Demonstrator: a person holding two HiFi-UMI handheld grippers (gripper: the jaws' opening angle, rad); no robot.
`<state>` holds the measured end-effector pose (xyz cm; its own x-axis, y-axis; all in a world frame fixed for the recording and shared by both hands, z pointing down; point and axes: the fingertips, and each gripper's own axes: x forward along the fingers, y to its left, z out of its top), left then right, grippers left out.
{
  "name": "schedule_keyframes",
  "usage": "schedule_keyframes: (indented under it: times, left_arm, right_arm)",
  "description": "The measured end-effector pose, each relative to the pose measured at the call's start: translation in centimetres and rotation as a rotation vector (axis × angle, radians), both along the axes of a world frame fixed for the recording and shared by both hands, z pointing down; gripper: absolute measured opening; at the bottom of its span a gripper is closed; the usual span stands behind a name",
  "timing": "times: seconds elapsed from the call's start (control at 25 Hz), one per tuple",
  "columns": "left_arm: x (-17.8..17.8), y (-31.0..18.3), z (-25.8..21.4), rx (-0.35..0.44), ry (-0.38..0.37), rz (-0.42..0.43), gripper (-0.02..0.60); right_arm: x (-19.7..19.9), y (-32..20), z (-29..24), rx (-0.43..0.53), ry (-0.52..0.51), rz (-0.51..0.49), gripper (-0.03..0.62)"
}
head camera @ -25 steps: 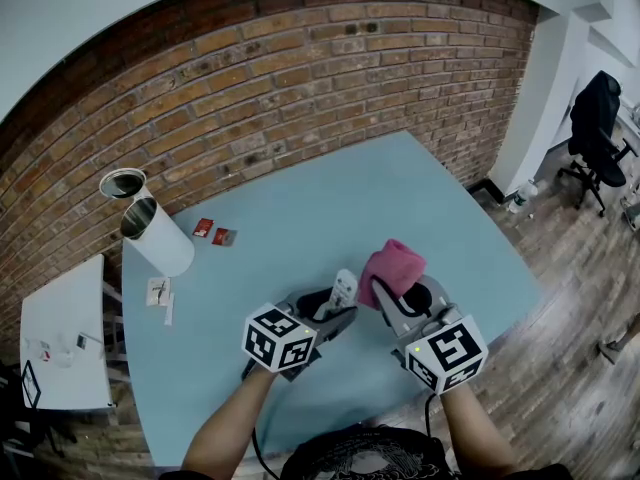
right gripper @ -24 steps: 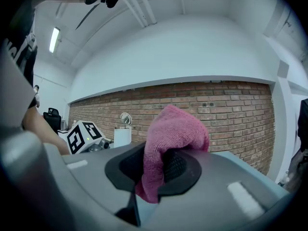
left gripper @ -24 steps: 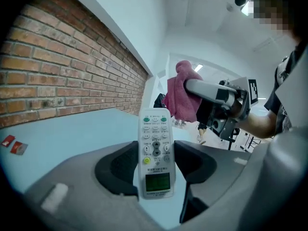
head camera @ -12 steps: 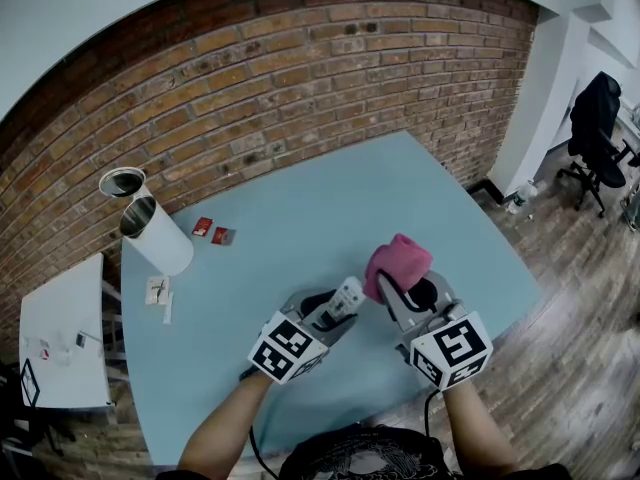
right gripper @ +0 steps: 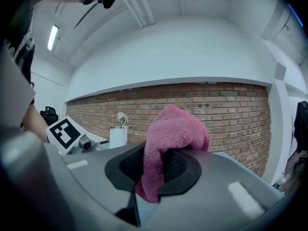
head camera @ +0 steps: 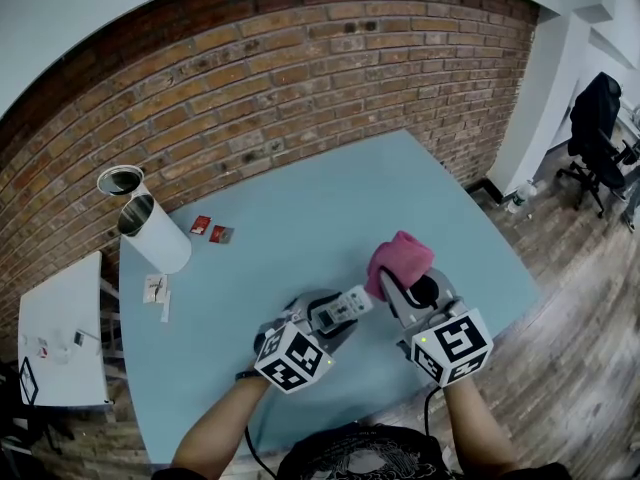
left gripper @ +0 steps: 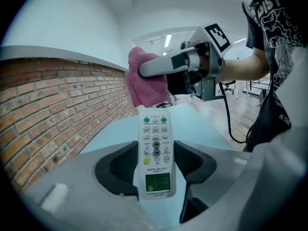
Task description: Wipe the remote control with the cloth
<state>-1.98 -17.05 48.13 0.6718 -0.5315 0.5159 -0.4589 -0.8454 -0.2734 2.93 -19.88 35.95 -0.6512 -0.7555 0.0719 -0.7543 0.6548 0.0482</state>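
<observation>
A white remote control [left gripper: 155, 153] with a green screen and several buttons sits clamped between the jaws of my left gripper [left gripper: 155, 162], button face turned toward the camera. In the head view the remote control [head camera: 348, 305] sticks out of the left gripper [head camera: 335, 318] above the blue table [head camera: 300, 218]. My right gripper [head camera: 400, 286] is shut on a pink cloth [head camera: 400, 260], just right of the remote's tip. In the right gripper view the cloth [right gripper: 171, 143] bulges out of the right gripper [right gripper: 161, 170]. From the left gripper view the cloth [left gripper: 146, 82] hangs just beyond the remote.
A white cylinder [head camera: 155, 236] with a round mirror [head camera: 120, 180] stands at the table's back left by the brick wall. Two small red packets [head camera: 211, 230] and paper slips [head camera: 158, 291] lie nearby. A white side table [head camera: 60, 333] is at the left, an office chair [head camera: 597, 128] far right.
My left gripper has rolled, turning the remote from edge-on to button face up. The right gripper with the cloth has stayed in place.
</observation>
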Motion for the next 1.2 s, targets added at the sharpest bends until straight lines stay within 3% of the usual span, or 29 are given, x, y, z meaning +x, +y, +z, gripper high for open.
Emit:
schedule_keyframes:
  times: [0.36,0.52,0.76,1.0,1.08,1.2]
  left_arm:
    - [0.9,1.2,0.7,0.106,-0.166,0.107,0.236]
    - [1.5,2.0,1.0,0.144,-0.233,0.169,0.236]
    - [1.9,3.5,1.5,0.172,-0.265,0.231,0.236]
    - [2.2,4.8,0.7,0.203,-0.237,0.27,0.236]
    - [2.2,5.2,-0.1,0.186,-0.176,0.265,0.236]
    - [2.4,5.7,-2.2,0.129,-0.023,0.255,0.236]
  right_arm:
    - [-0.6,0.2,0.6,-0.011,0.042,-0.041,0.063]
    - [-1.8,0.6,1.6,-0.051,0.097,-0.131,0.063]
    - [-4.5,2.2,2.7,-0.085,0.209,-0.307,0.063]
    - [-6.2,3.7,3.4,-0.124,0.254,-0.445,0.063]
    - [-5.9,3.4,2.7,-0.134,0.21,-0.453,0.063]
    - [-4.4,1.5,0.8,-0.175,0.049,-0.409,0.063]
